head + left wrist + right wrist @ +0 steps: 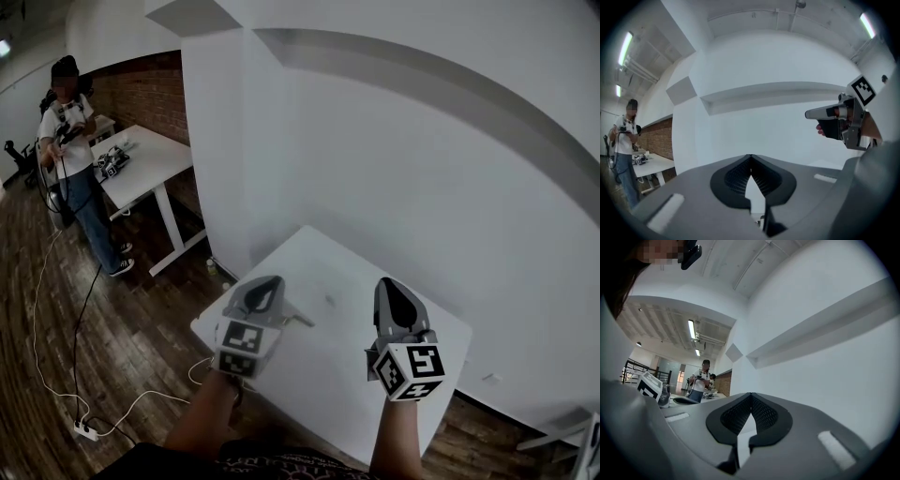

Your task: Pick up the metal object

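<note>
A small grey metal piece (301, 320) lies on the white table (328, 375), just right of my left gripper (268, 285). Held a little above the table's left part, that gripper has its jaws shut tip to tip and nothing between them (750, 157). My right gripper (387, 283) hovers over the table's right part and points at the white wall. Its pads also meet at the tip and hold nothing (751, 395). Each gripper shows in the other's view: the right one (809, 114) at the upper right, the left one (688, 400) low at the left.
A white wall (394, 169) rises right behind the table. At the far left a person (70, 141) stands by a second white desk (145, 159) in front of a brick wall. Cables and a power strip (84, 431) lie on the wooden floor.
</note>
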